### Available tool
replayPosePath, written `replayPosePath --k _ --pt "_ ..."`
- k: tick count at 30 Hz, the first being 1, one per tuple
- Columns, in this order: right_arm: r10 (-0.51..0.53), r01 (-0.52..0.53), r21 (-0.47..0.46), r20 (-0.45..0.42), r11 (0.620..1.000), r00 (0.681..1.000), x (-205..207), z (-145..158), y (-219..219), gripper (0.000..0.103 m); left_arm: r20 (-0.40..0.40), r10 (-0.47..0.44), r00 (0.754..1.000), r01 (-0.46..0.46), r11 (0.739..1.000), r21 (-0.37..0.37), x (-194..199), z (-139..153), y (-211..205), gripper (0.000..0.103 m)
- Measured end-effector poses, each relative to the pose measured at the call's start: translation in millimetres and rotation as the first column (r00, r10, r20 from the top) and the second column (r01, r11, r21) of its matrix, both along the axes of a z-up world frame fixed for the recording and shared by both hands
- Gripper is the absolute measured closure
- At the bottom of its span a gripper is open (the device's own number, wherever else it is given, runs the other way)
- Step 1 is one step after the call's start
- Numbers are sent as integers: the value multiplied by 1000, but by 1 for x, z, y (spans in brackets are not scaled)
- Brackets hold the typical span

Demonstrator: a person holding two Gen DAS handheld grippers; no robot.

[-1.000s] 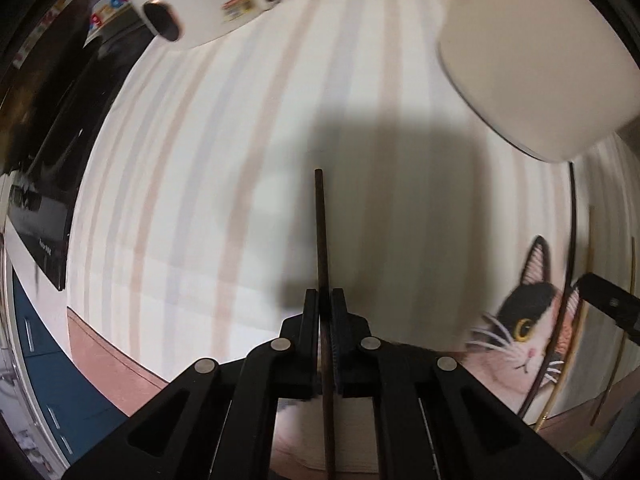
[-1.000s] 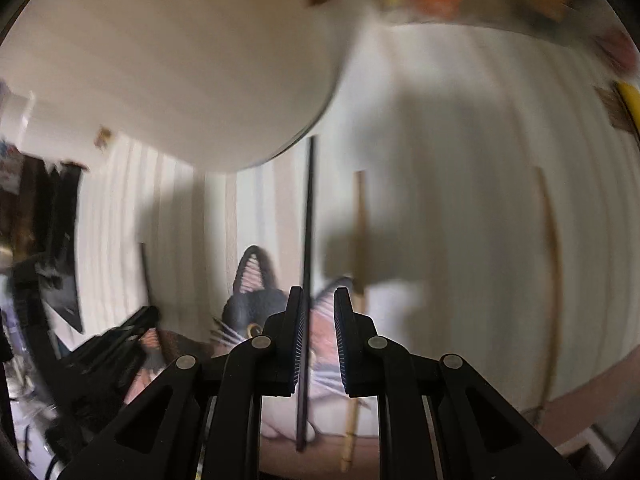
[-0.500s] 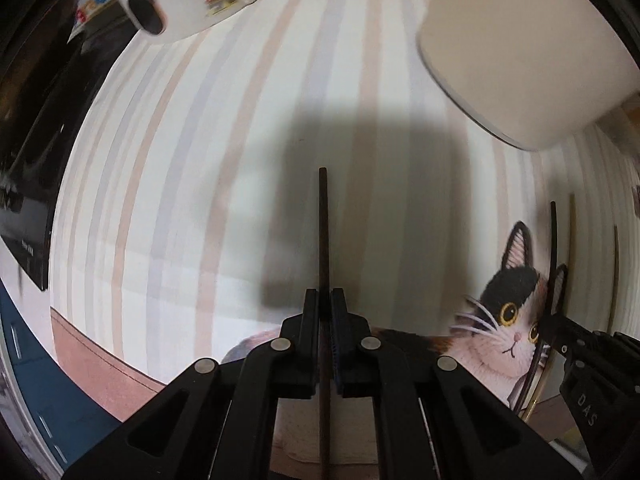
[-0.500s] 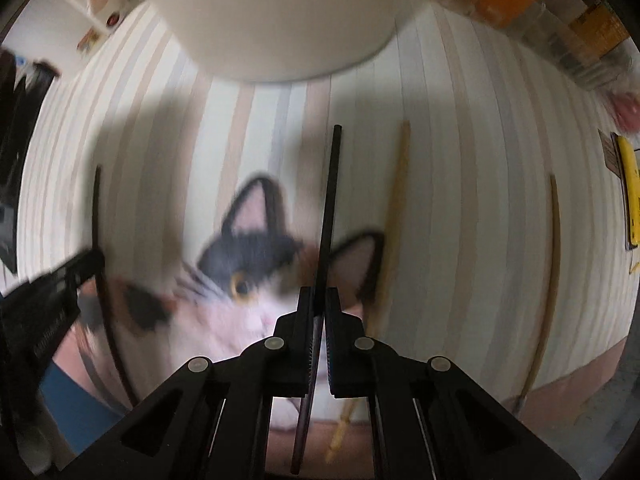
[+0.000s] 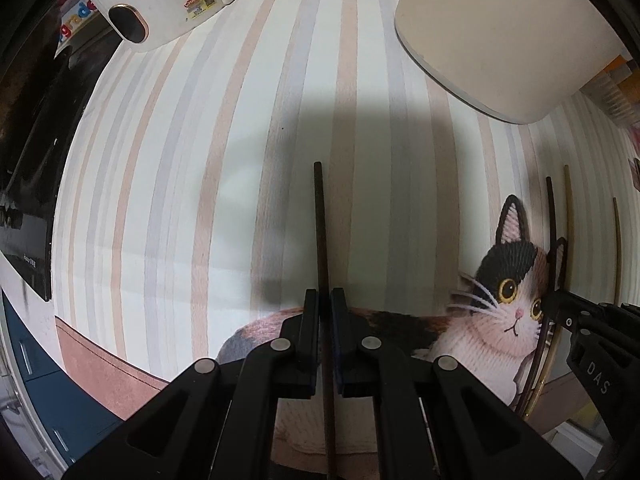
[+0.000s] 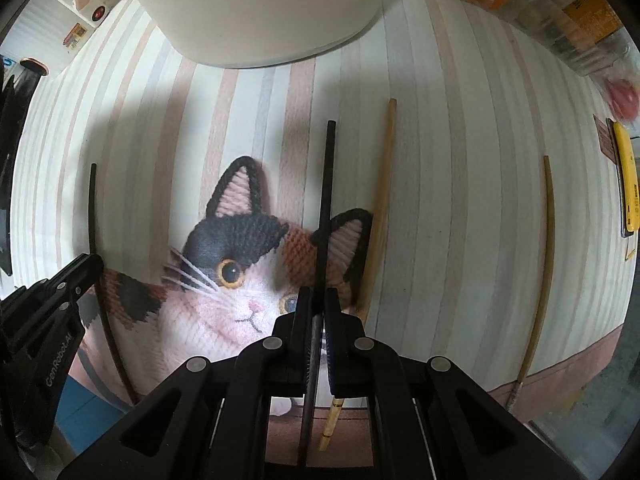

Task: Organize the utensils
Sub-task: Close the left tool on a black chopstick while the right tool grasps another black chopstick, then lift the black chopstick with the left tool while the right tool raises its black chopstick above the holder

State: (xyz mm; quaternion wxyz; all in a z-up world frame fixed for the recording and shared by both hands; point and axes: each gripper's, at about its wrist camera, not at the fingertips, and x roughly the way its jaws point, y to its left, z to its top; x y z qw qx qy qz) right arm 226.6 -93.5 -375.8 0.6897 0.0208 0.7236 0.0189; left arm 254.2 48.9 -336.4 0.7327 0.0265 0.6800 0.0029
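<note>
Left gripper [image 5: 325, 300]: jaws clamped on a dark brown chopstick [image 5: 320, 224], which runs forward from between the pads and back under the gripper body
Right gripper [image 6: 316, 300]: jaws clamped on a black chopstick [image 6: 327, 184]; they have just been closing on it, the stick between the pads
Black chopstick: it reaches forward past the right fingertips, across the ear of the printed cat [image 6: 224, 276], toward the cream container [image 6: 256, 4] ahead
Loose light wooden chopstick [image 6: 382, 200]: flat on the striped mat [image 6: 460, 160], just to the right of the right gripper's jaws, roughly parallel to the held stick
Second wooden chopstick [image 6: 546, 248]: farther right of the right gripper, well apart from the first, near the mat's edge
Left gripper in the right view: at the left edge [image 6: 86, 266], its dark stick showing beyond and below the tips
Right gripper in the left view: at the right edge [image 5: 554, 304], over the cat's face
Cream container in the left view [image 5: 500, 24]: ahead and to the right of the left jaws
White appliance [image 5: 160, 4]: ahead and to the left of the left gripper, at the mat's far edge
</note>
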Motion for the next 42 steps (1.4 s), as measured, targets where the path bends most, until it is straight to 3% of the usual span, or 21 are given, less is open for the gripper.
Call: replayPosePath --k 5,9,23,27,32,42 --pt "1 -1 -16 -5 1000 1000 2 -8 9 97 2 4 1000 -4 1000 -4 -4 4 -10 99" --pt "-3 3 -21 -6 1000 1000 31 -8 22 97 2 8 1000 -8 1000 -7 -4 4 -7 99" --pt "-31 31 1 -2 1000 1000 44 21 1 97 16 35 999 -34 999 -11 -2 8 -1 100" --pt "-74 72 43 48 996 996 42 34 -12 97 89 37 995 -34 999 -40 -7 35 -1 100" --pt "-112 99 86 153 991 982 39 72 -29 98 194 28 981 -13 997 -81 -11 81 -1 100" --pt "-172 126 151 352 981 920 37 146 -59 98 359 35 933 -6 997 -82 -12 142 0 100"
